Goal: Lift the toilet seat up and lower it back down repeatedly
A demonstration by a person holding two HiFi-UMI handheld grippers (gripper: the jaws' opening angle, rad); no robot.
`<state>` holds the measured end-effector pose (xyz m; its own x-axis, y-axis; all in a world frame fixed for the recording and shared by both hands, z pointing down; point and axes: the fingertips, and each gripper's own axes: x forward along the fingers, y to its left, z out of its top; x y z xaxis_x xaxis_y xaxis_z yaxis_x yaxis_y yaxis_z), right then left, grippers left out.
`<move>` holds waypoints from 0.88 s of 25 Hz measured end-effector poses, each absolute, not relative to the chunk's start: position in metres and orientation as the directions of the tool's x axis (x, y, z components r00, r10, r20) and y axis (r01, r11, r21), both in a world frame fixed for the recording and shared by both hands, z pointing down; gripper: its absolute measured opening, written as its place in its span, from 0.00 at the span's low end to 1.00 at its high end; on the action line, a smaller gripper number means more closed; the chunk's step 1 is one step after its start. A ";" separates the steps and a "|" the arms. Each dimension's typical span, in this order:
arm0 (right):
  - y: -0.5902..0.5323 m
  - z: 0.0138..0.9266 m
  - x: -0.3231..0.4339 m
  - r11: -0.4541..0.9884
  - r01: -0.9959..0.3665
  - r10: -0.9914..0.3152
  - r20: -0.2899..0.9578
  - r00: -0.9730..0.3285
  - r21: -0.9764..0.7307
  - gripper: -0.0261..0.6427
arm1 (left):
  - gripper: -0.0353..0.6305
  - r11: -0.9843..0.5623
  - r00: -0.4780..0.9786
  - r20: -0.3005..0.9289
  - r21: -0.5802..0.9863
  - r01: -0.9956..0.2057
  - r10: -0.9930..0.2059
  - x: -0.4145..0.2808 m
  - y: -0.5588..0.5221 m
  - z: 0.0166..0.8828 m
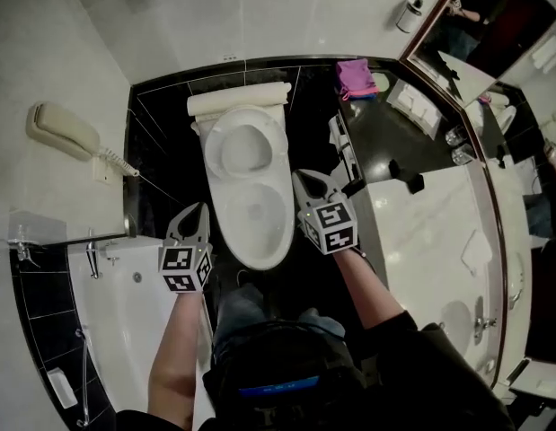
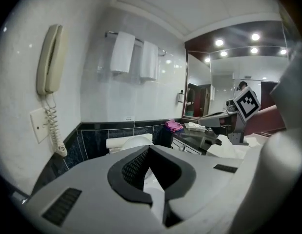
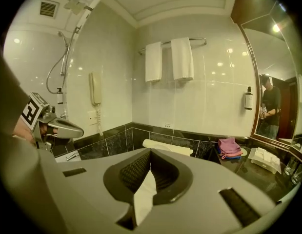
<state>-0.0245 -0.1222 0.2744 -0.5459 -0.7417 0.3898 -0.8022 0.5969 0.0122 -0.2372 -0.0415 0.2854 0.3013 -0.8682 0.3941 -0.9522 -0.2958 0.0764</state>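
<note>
Held the left gripper clenched, empty, just left of the bowl. Saw the toilet seat between, seemingly tipped up against the tank. Held the right gripper clenched, empty, alongside. Risked a slam: shut jaws could only nudge, never catch.

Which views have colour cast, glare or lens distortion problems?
Head view: fisheye bends straight edges; the black tiles swallow detail, while the white toilet stays readable. Left gripper view: cool cast, round black vignette, spotlights blown out. Right gripper view: yellow-green cast, same vignette, small lamp glints on the tiled wall.
</note>
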 end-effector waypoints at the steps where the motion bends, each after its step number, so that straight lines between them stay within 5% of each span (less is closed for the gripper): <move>1: -0.113 0.274 -0.020 0.605 -0.796 -0.737 0.388 -0.554 0.014 0.06 | 0.03 -0.283 0.288 0.390 0.072 -0.956 -0.875 -0.235 -0.031 0.281; 22: 0.072 0.283 0.093 0.657 -0.754 -0.692 0.390 -0.608 -0.010 0.06 | 0.03 -0.204 0.218 0.365 0.076 -0.976 -0.905 -0.140 0.154 0.251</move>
<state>0.0929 0.0722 0.2825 -0.6076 -0.6921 0.3898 -0.7542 0.6565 -0.0100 -0.1399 0.1540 0.2509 0.2181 -0.9051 0.3649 -0.9759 -0.2044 0.0761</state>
